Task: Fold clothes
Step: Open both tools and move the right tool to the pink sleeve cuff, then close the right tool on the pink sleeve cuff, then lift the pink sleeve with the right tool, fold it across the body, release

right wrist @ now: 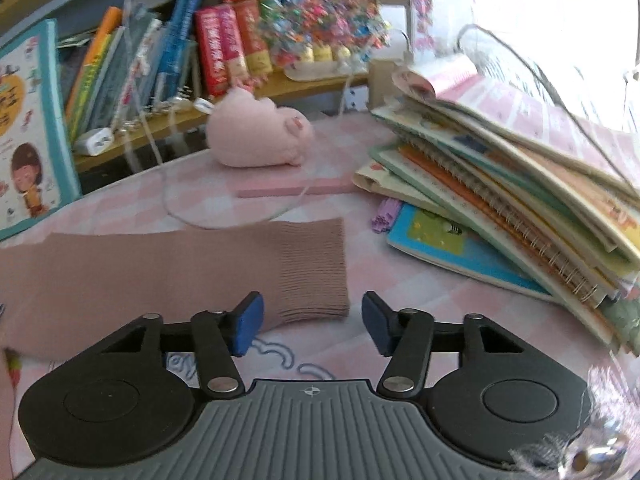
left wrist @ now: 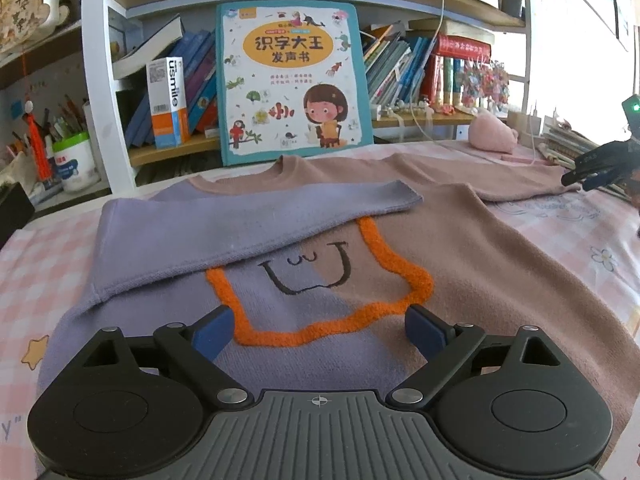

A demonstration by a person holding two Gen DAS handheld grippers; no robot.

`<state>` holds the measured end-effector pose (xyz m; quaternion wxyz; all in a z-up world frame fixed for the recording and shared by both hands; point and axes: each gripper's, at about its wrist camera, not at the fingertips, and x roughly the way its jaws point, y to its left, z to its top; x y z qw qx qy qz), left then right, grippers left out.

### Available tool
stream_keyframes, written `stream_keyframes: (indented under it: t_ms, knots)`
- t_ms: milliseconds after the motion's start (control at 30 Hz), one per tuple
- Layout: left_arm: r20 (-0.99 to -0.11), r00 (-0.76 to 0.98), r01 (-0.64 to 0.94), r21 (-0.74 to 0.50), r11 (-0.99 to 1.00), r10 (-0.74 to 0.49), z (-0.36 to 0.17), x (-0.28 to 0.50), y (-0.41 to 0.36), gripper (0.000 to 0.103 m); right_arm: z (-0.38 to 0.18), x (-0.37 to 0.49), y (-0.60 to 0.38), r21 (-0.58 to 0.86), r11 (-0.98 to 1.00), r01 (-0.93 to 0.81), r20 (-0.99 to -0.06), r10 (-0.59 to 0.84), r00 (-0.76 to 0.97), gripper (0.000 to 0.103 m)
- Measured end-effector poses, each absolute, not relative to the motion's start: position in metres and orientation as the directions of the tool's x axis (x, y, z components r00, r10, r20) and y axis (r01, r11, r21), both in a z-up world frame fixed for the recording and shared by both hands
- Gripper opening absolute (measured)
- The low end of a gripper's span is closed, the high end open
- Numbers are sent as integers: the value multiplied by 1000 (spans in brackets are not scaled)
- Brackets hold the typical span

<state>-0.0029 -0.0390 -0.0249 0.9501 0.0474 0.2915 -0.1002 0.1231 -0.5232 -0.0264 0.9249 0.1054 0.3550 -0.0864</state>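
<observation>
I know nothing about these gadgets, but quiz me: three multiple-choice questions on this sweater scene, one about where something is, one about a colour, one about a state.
1. Where does the purple sleeve lie?
A. Folded across the sweater's chest
B. Hanging off the table
C. Under the book stack

2. What colour is the fuzzy outline on the sweater's front?
A. Green
B. Orange
C. White

3. How is the right gripper at the brown sleeve's cuff?
A. Shut on the cuff
B. Open, cuff not gripped
C. Out of view

Answers: 1 A, the sleeve lies flat across the upper chest. 2 B, the looped shape is bright orange. 3 B, the blue pads stand apart on either side of the cuff's near edge.
</observation>
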Motion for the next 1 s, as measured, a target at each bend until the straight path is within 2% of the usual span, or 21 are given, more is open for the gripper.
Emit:
stream_keyframes:
  t_ms: [67, 167, 200, 233, 267, 400, 600, 1000]
  knots:
    - [-566, 808, 216, 26, 976, -163, -25, -2, -38, 94, -28, 126, -523, 129, 962, 242, -676, -93, 731, 44]
    - [-571, 804, 213, 18, 977, -165, -26, 0, -38, 94, -28, 127, -519, 105, 967, 233, -671, -104, 734, 34]
    - [-573, 803, 213, 16, 977, -166, -26, 0, -37, 94, -28, 127, -517, 96, 970, 223, -669, -102, 736, 29]
    - [-574, 802, 212, 13, 977, -166, -26, 1, -37, 94, -28, 127, -515, 100, 974, 202, -668, -85, 739, 15]
    - [-575, 801, 212, 12, 977, -167, -26, 1, -37, 94, -27, 128, -515, 115, 976, 184, -669, -61, 740, 10]
    - [-576, 799, 213, 4, 977, -172, -26, 1, -37, 94, -22, 129, -512, 132, 976, 173, -673, -40, 739, 9]
    - [-575, 799, 213, -2, 977, -176, -26, 1, -35, 94, 15, 121, -500, 207, 972, 112, -599, 35, 800, 9]
    - [-530, 836, 228, 101, 968, -141, -21, -22, -41, 94, 103, 126, -391, 215, 952, -218, -449, 295, 844, 9]
